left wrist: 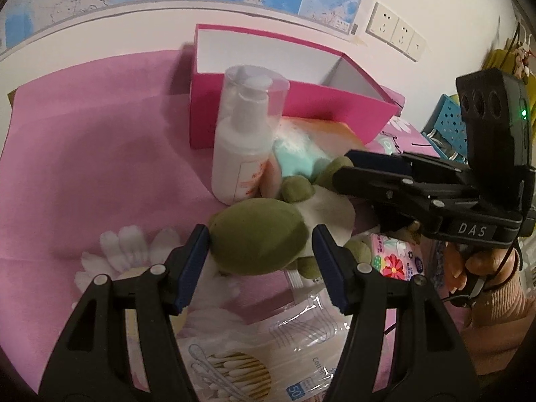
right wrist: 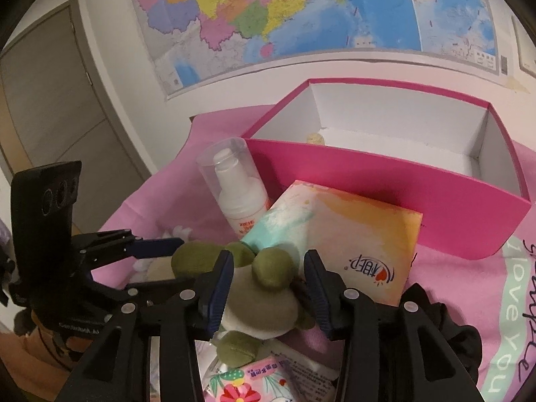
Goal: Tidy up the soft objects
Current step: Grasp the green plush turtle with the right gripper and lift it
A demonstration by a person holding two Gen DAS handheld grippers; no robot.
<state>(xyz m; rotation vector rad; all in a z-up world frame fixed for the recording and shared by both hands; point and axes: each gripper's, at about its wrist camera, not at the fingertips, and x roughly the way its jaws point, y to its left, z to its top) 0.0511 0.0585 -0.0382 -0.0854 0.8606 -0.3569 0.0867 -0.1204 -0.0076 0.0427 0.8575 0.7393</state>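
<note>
Straddling a green plush frog, the left gripper clamps its body while the right gripper stands parted around its head; only the right-wrist view reveals the pink box's interior.

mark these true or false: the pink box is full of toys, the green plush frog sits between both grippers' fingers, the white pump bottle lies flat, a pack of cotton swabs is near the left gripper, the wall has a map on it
1. The pink box is full of toys. False: it is almost empty, with only one small pale thing in a corner.
2. The green plush frog sits between the fingers of both the left gripper and the right gripper. True.
3. The white pump bottle lies flat. False: it stands upright, slightly tilted.
4. A pack of cotton swabs is near the left gripper. True.
5. The wall has a map on it. True.
</note>
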